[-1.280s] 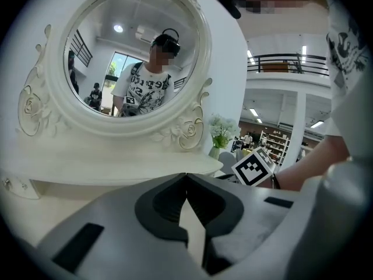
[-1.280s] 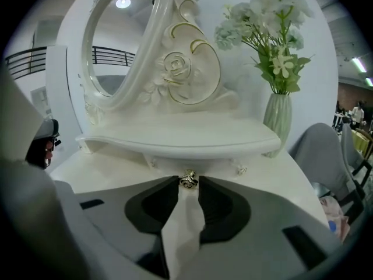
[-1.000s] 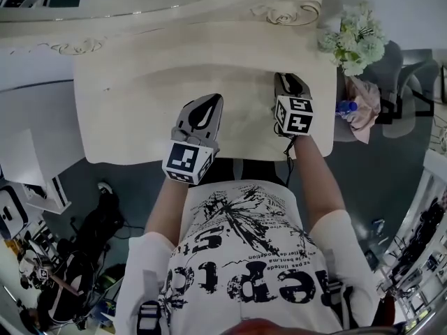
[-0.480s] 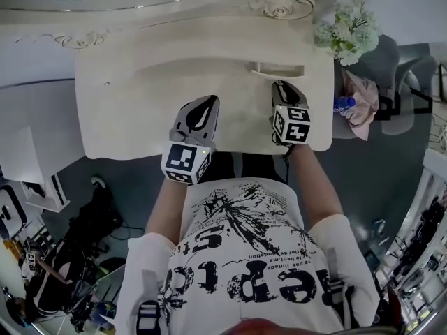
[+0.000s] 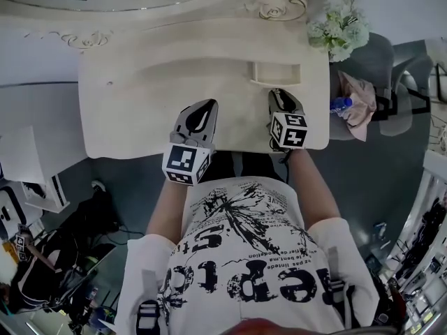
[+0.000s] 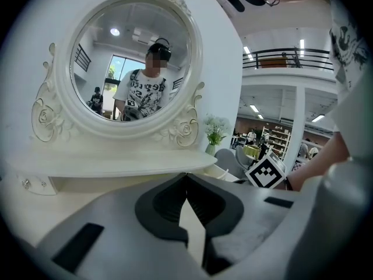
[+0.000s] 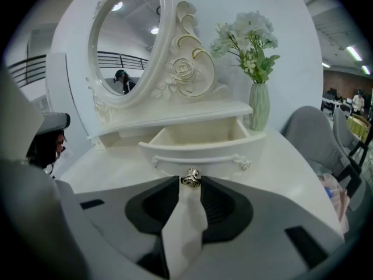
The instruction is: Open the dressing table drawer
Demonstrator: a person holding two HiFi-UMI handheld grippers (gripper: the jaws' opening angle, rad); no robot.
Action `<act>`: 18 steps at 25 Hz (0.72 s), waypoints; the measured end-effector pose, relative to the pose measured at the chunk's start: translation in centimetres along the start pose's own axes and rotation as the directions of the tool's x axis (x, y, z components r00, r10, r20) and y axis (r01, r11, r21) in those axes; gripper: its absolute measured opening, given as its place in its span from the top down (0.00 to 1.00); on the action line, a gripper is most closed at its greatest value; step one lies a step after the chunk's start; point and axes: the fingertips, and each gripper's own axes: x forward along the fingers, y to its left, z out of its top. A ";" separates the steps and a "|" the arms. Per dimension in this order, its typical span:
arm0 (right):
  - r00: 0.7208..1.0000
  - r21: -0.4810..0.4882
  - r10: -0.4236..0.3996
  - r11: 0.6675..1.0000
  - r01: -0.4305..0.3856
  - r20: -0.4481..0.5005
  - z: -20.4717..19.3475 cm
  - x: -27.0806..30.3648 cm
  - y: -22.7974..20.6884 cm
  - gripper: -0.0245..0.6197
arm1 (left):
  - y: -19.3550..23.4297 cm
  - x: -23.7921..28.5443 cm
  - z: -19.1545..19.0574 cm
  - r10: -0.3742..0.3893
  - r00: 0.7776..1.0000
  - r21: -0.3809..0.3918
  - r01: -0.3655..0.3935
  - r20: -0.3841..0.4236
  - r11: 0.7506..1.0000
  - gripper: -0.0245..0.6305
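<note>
The small cream drawer (image 5: 276, 73) (image 7: 198, 142) stands pulled out from under the mirror shelf, its inside bare. My right gripper (image 5: 278, 93) (image 7: 190, 179) is at its front, and the metal knob (image 7: 190, 178) sits between the fingertips. The jaws are opening slightly but still touch the knob. Over the tabletop (image 5: 140, 110), to the left, my left gripper (image 5: 207, 103) (image 6: 186, 175) hovers shut and holds nothing.
An oval mirror (image 6: 131, 63) stands at the back of the table. A vase of white flowers (image 5: 339, 26) (image 7: 258, 107) is at the back right corner. Right of the table, a grey chair (image 5: 380, 61) carries a pink cloth (image 5: 360, 107) and a blue bottle (image 5: 340, 105).
The drawer has slid out from under the shelf as my right gripper drew back toward the person. My left gripper has shifted slightly along the table.
</note>
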 end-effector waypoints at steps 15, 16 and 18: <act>0.958 -0.161 0.100 0.985 -0.058 0.269 10.9 -9.0 2.7 0.80 | -0.6 -0.5 5.3 0.028 0.996 0.054 -0.033 0.085 0.998 0.93; 0.944 -0.183 0.105 0.982 -0.049 0.313 12.1 -9.9 3.0 0.81 | -0.7 -0.5 5.9 0.029 0.995 0.053 -0.035 0.097 0.998 0.93; 0.915 -0.217 0.117 0.976 -0.033 0.386 14.2 -11.8 3.6 0.85 | -0.9 -0.7 7.1 0.029 0.992 0.064 -0.037 0.119 0.997 0.93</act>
